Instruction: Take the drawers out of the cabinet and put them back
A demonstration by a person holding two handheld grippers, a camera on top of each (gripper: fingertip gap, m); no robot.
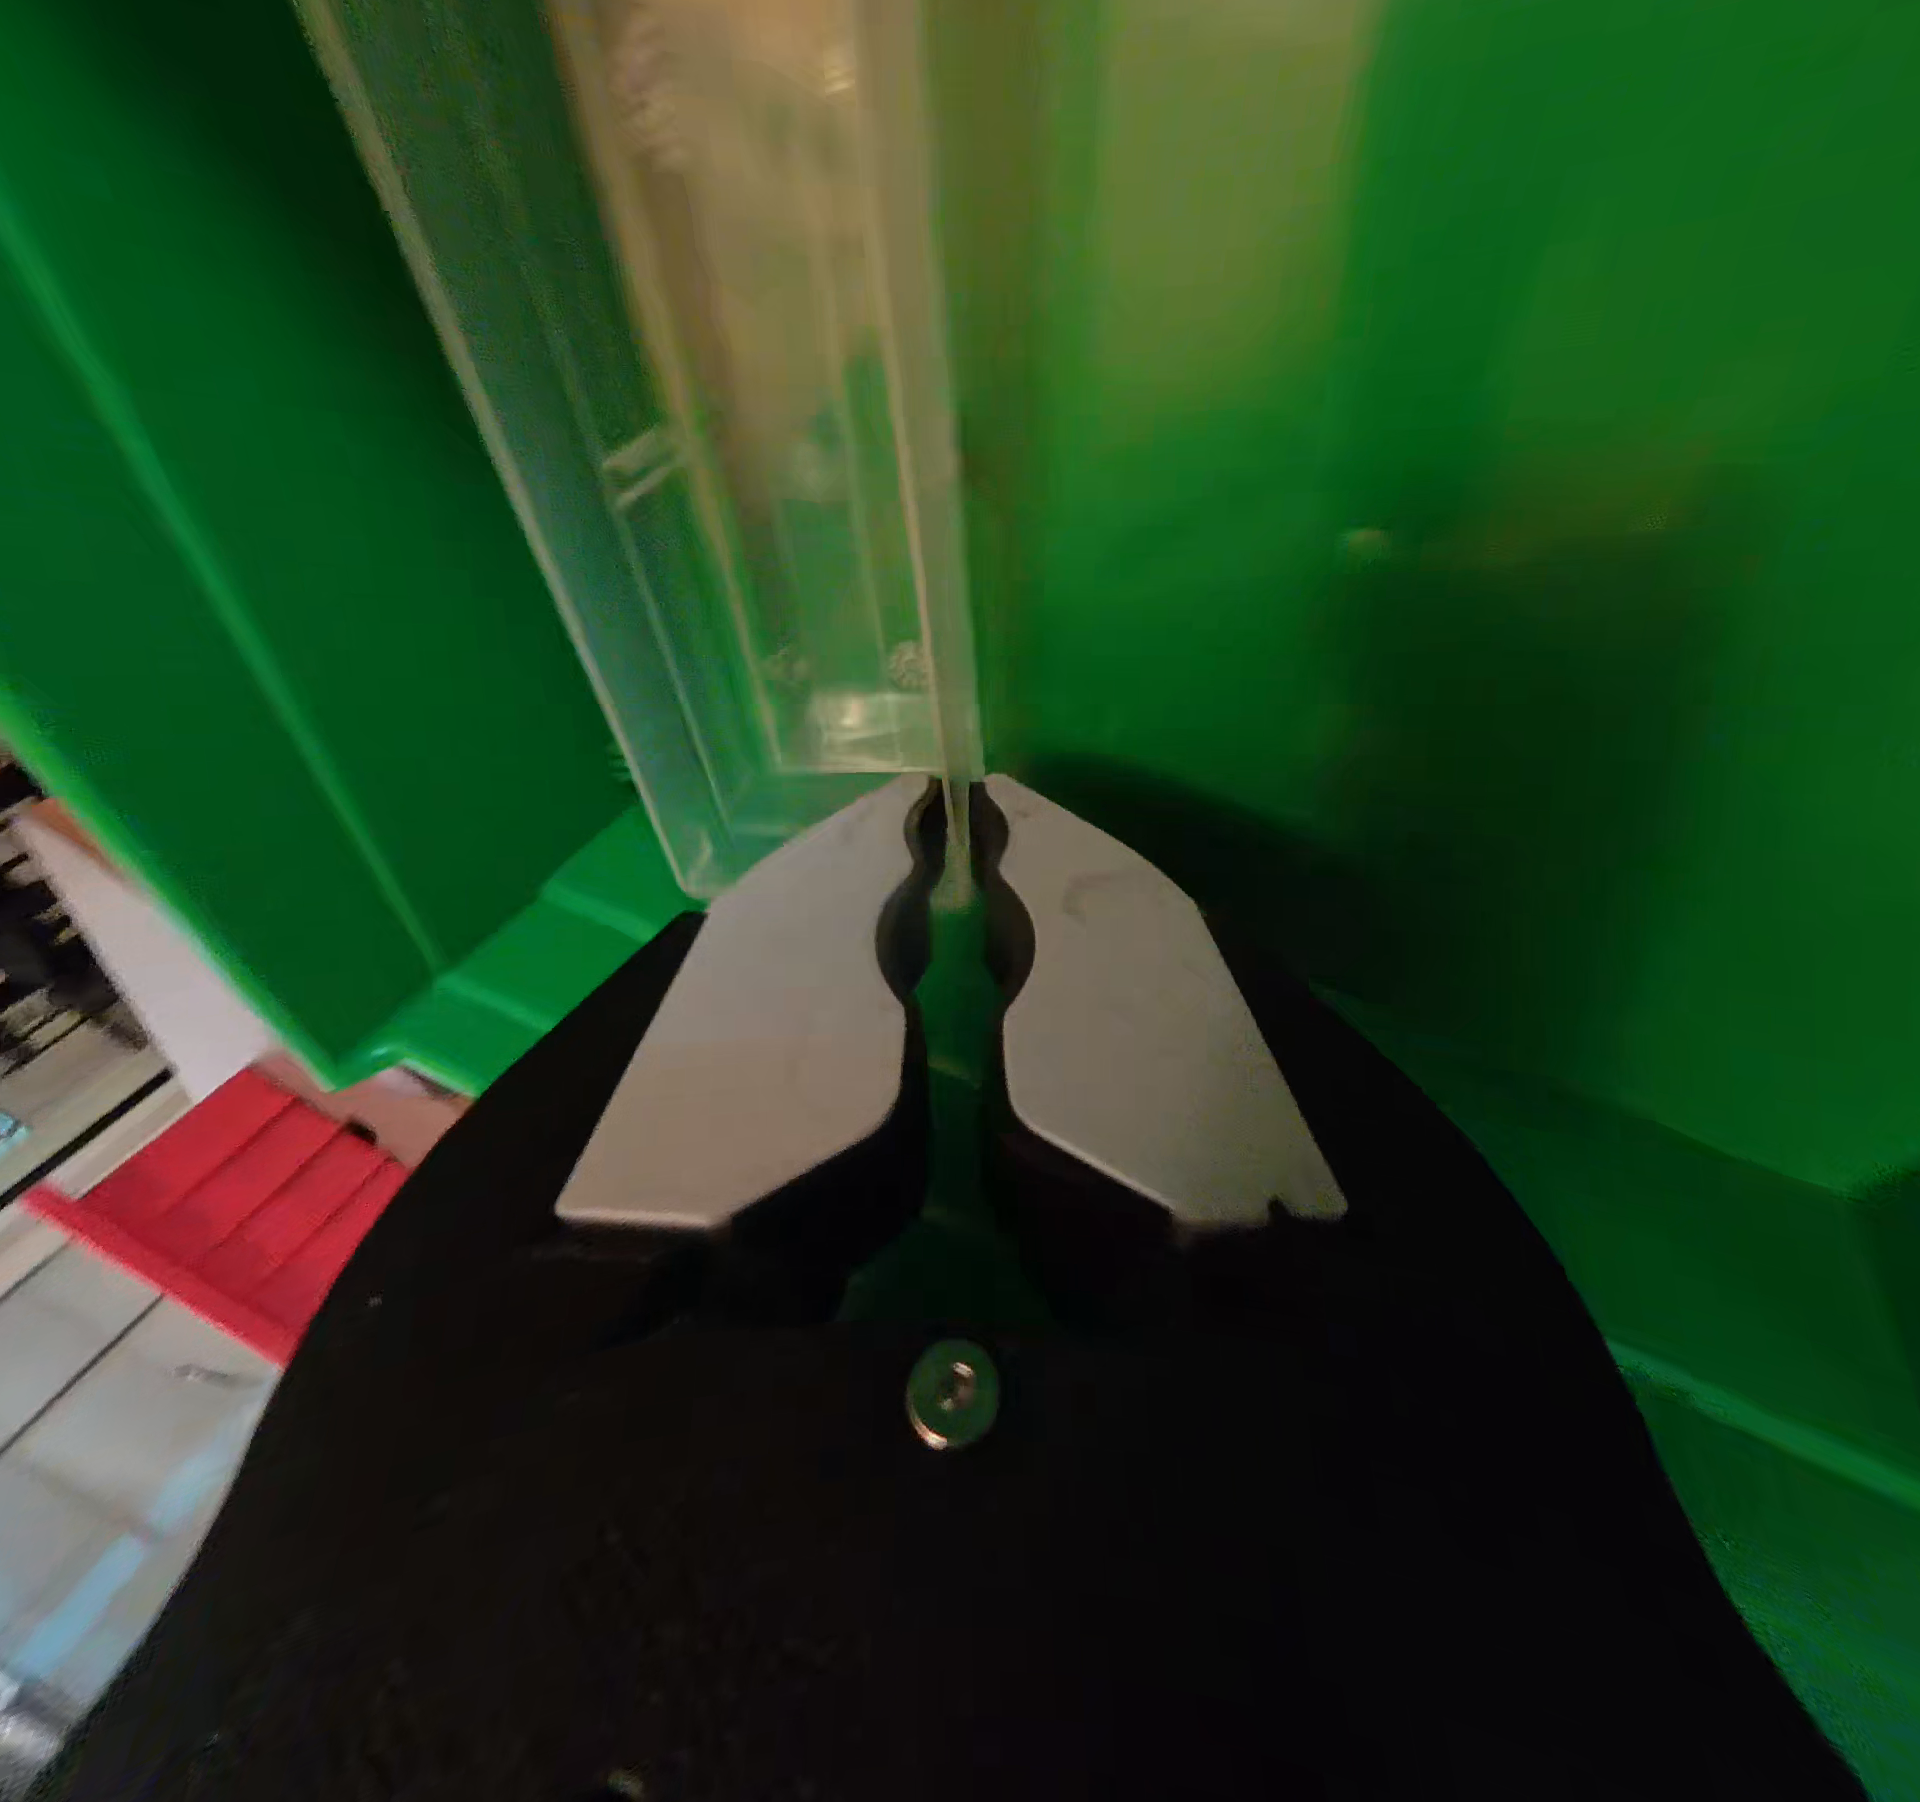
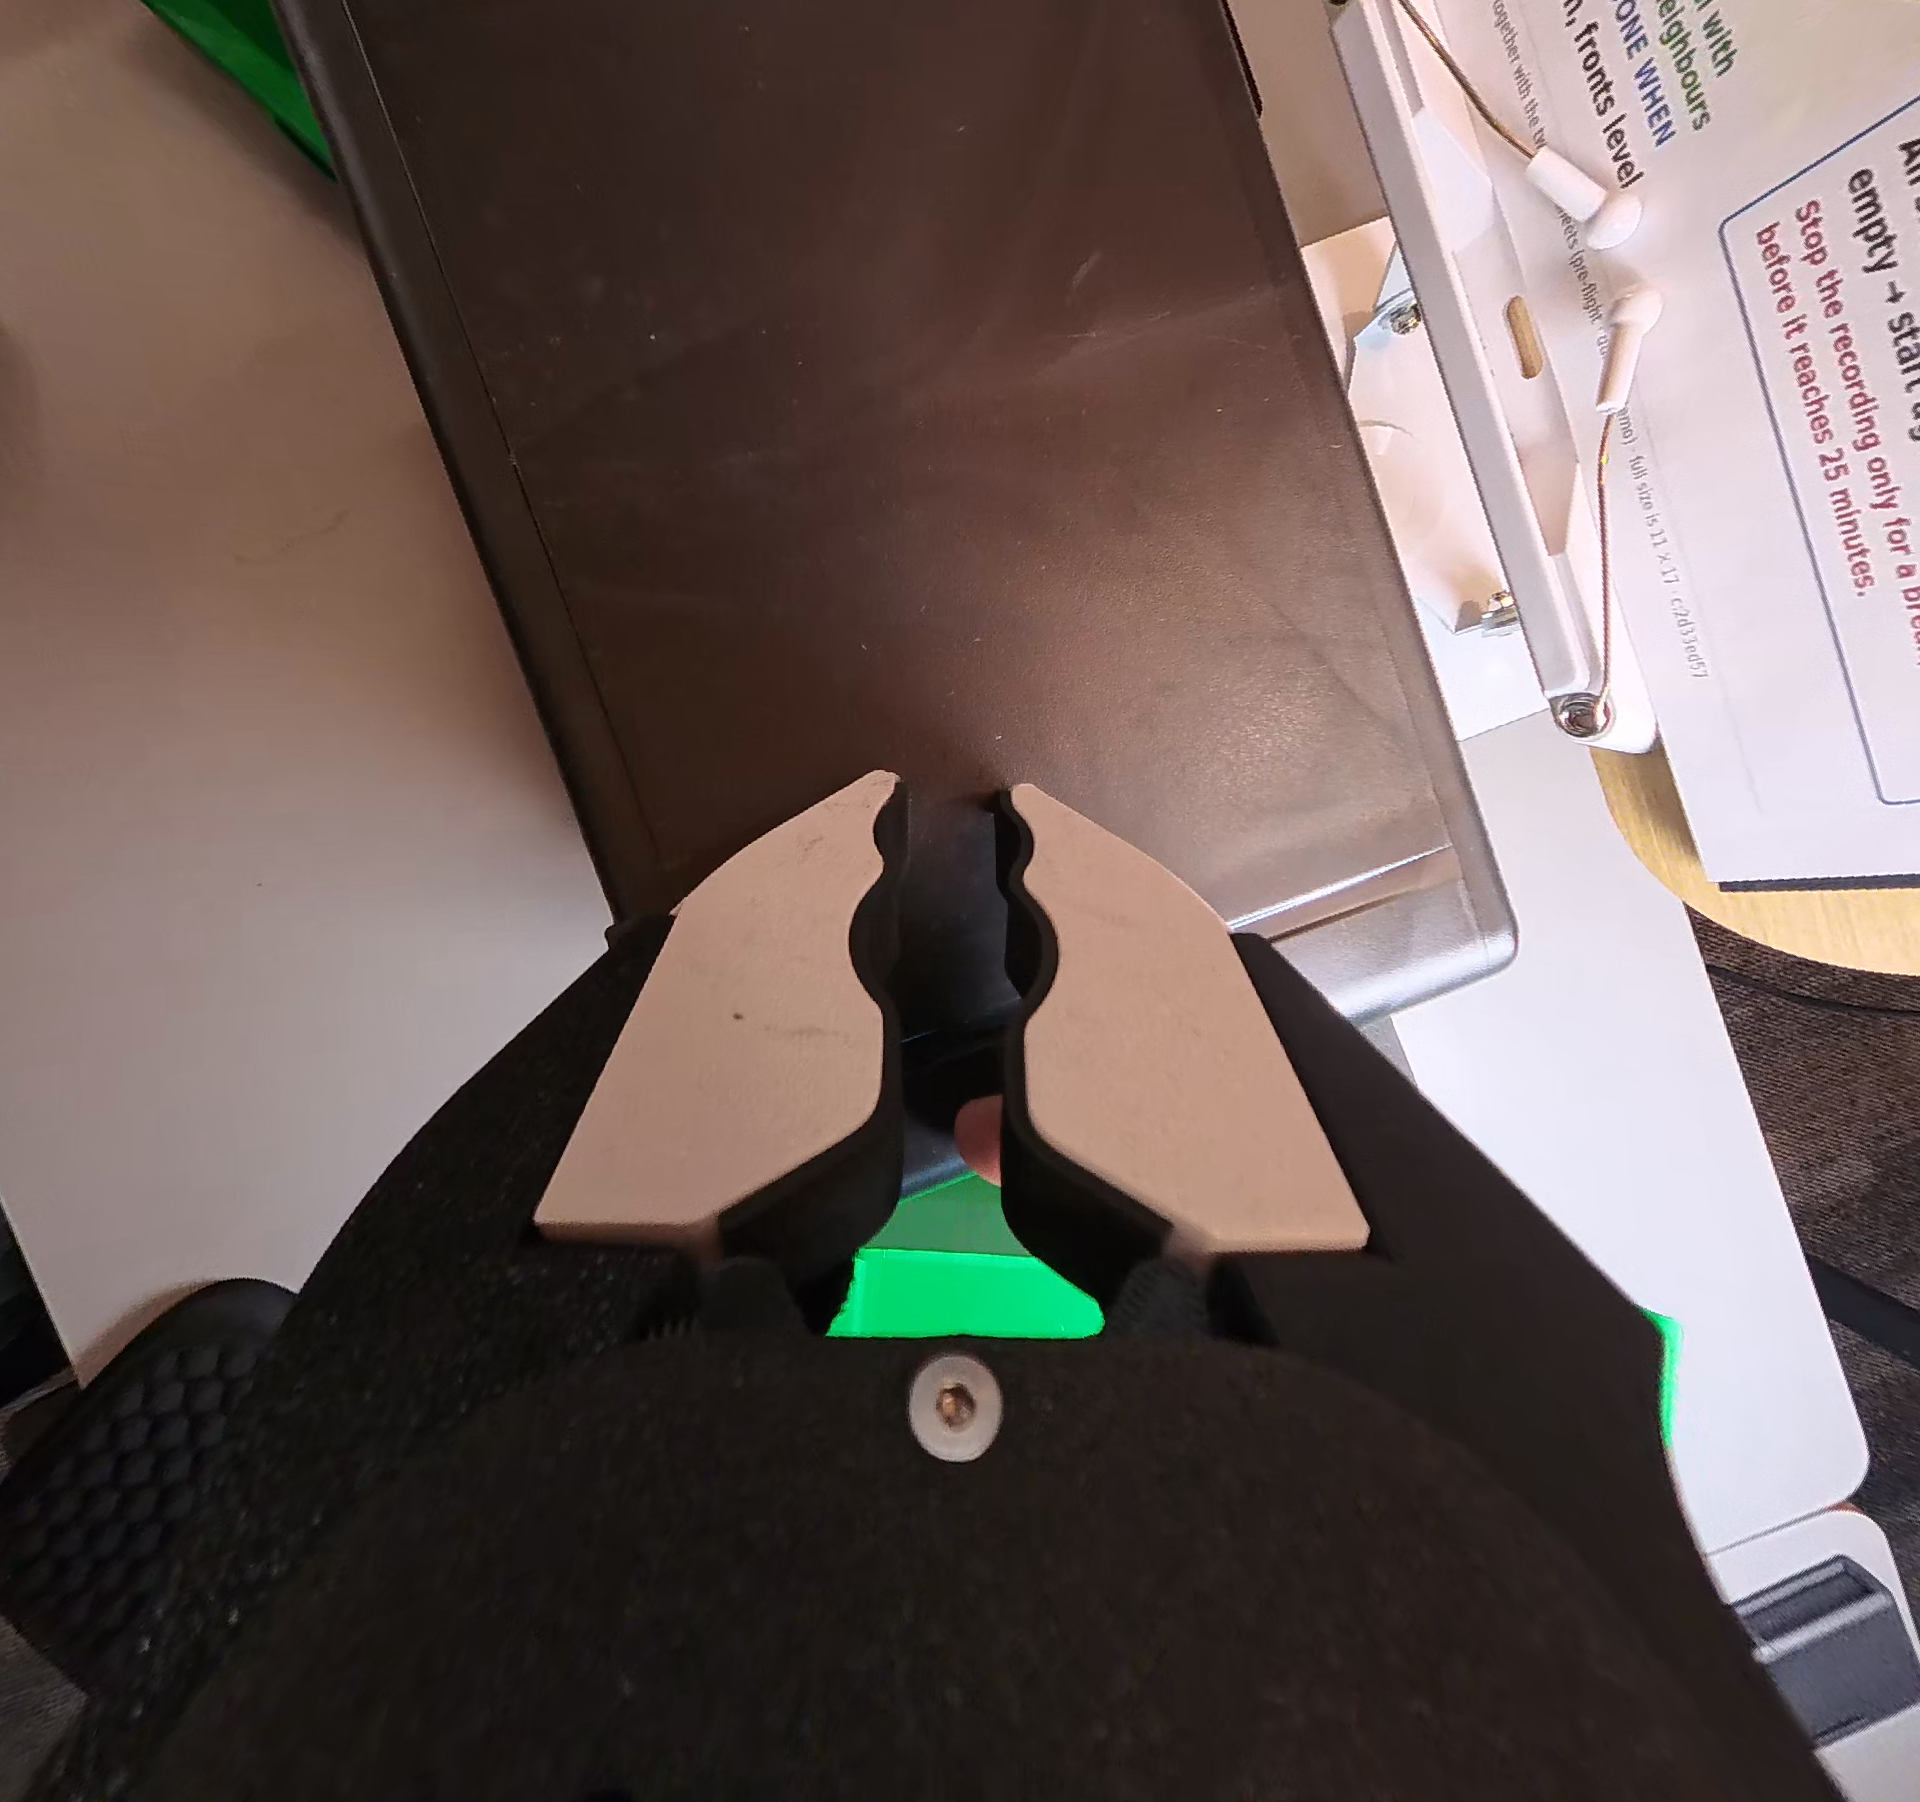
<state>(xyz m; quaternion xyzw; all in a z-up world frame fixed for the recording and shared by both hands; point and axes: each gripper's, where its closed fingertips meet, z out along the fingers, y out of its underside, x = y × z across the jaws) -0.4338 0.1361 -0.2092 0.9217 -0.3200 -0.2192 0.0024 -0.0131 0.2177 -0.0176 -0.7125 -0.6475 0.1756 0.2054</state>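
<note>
In the left wrist view my left gripper (image 1: 956,796) is shut on the thin wall of a clear plastic drawer (image 1: 748,402), which stretches away from the fingertips. Blurred green plastic walls (image 1: 1455,402) surround it on both sides. In the right wrist view my right gripper (image 2: 951,796) sits at the near edge of a dark grey cabinet (image 2: 831,350). Its fingers are closed on a dark part of that edge, with a narrow gap between them. A bright green piece (image 2: 966,1295) and a person's fingertip (image 2: 982,1144) show under the fingers.
A green drawer (image 2: 239,38) lies on the white table (image 2: 208,609) at the far left of the cabinet. A white clip stand (image 2: 1455,350) and printed sheets (image 2: 1766,402) lie to its right. A red object (image 1: 239,1202) shows at the lower left of the left wrist view.
</note>
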